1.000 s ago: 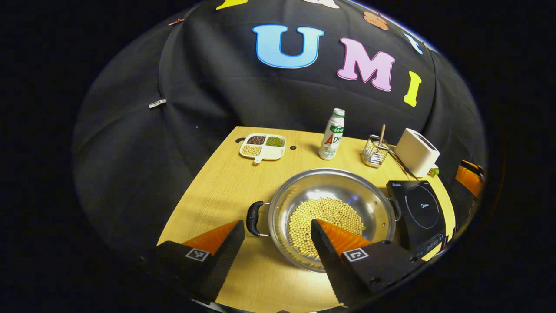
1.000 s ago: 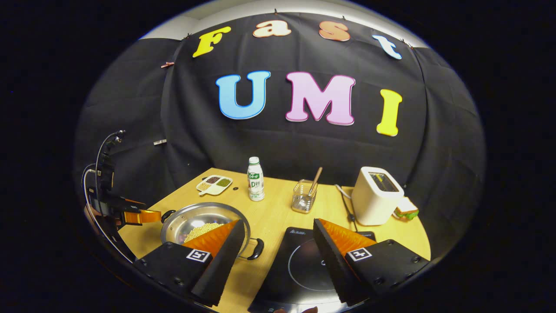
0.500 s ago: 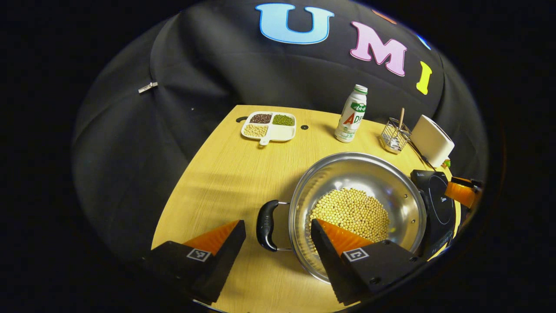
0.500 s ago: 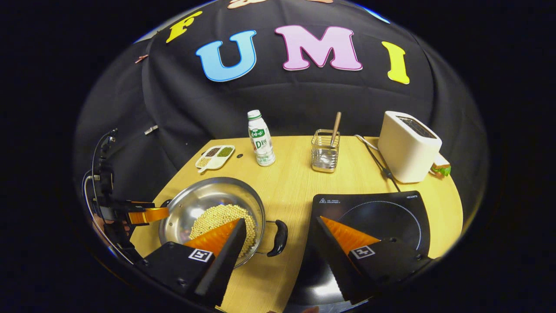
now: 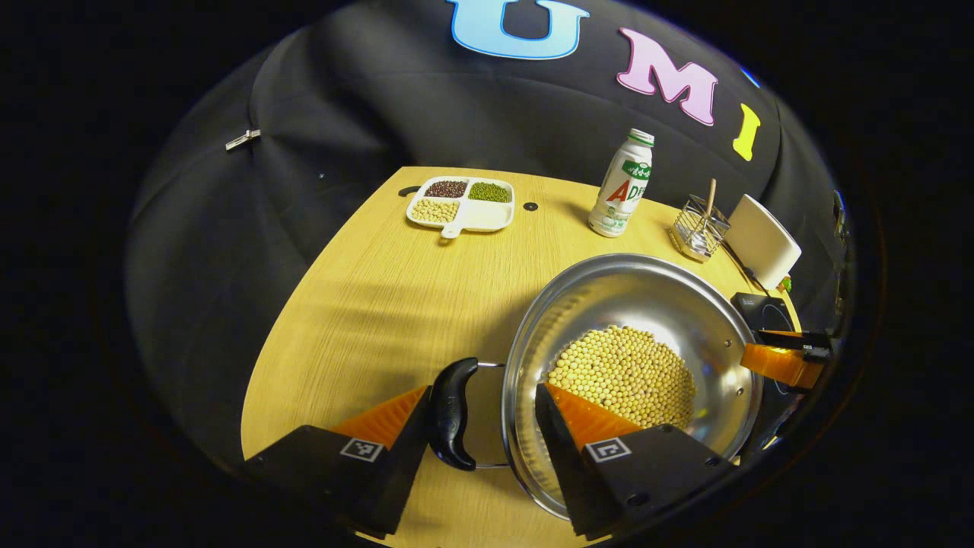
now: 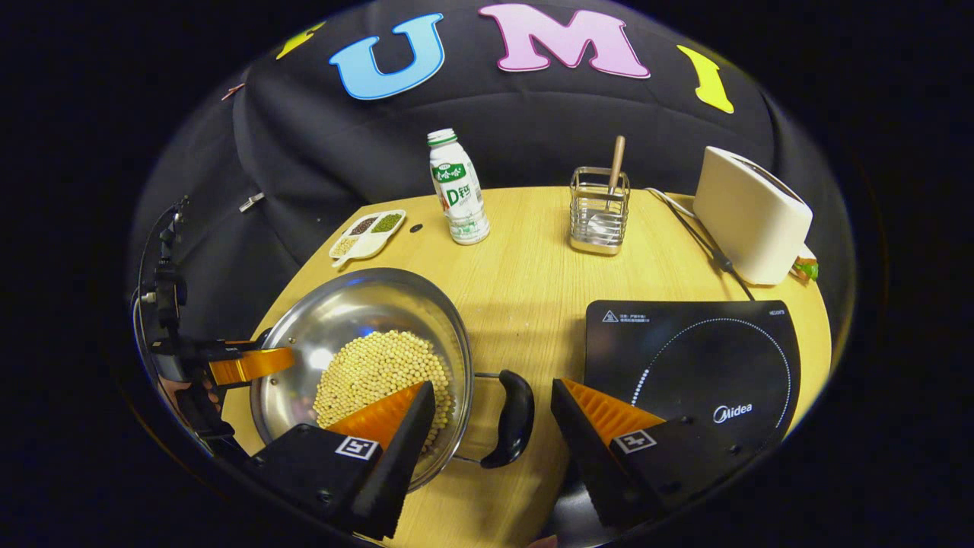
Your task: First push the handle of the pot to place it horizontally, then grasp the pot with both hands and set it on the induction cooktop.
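Observation:
A steel pot (image 5: 624, 293) holding soybeans (image 5: 620, 373) stands on the wooden table (image 5: 380, 289), with its two handles pointing sideways. My left gripper (image 5: 482, 392) is open, and the pot's black left handle (image 5: 450, 411) lies between its fingers, close against the left one. In the right gripper view the pot (image 6: 358, 312) sits left of the black induction cooktop (image 6: 692, 365). My right gripper (image 6: 493, 387) is open around the black right handle (image 6: 511, 417), which touches neither finger. The left gripper (image 6: 243, 364) shows at the pot's far side.
At the back of the table stand a divided tray of beans (image 5: 460, 211), a white bottle (image 6: 458, 186), a wire holder with a wooden utensil (image 6: 599, 209) and a white toaster (image 6: 749, 217) with its cord. The table's front edge lies close under both grippers.
Both grippers came down and forward to the pot. Each handle, earlier ahead of the fingers, now lies between them. The pot has not moved on the table.

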`<action>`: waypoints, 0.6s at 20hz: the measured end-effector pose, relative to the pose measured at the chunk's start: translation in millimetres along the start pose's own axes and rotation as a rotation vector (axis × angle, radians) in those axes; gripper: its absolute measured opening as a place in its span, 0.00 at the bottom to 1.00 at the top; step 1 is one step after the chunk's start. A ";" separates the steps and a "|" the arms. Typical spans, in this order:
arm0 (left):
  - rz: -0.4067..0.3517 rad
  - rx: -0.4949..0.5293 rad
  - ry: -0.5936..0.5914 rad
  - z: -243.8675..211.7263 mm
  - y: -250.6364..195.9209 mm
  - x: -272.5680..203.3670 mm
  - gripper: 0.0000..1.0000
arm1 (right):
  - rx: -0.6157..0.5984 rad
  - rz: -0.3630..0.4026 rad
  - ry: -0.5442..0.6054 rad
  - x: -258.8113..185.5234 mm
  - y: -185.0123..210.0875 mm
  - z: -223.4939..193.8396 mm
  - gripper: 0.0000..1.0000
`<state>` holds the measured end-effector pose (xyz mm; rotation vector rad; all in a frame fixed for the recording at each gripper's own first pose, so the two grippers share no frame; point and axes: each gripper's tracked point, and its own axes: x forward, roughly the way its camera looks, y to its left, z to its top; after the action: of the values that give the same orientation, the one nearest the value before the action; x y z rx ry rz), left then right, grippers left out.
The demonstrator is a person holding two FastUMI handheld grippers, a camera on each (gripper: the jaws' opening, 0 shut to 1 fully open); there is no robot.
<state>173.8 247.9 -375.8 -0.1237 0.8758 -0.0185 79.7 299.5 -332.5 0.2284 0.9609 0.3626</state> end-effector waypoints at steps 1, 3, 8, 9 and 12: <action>0.003 0.002 0.001 -0.6 0.4 3.6 0.80 | 0.004 -0.003 0.009 5.0 -0.1 -2.0 0.96; 0.012 0.012 0.010 -2.9 1.2 10.0 0.75 | 0.009 -0.014 0.029 13.0 0.2 -7.1 0.86; 0.022 0.056 -0.006 -7.5 3.6 16.7 0.74 | 0.025 -0.061 0.071 28.5 -5.3 -20.7 0.69; 0.014 0.052 -0.011 -8.3 4.0 15.2 0.73 | 0.025 -0.066 0.063 28.2 -5.3 -20.8 0.63; 0.001 0.038 -0.016 -9.0 4.5 14.1 0.68 | 0.031 -0.069 0.066 30.3 -6.7 -17.5 0.64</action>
<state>175.8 250.6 -392.8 -0.0875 0.8594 -0.0330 82.3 306.0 -367.5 0.2121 1.0371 0.2936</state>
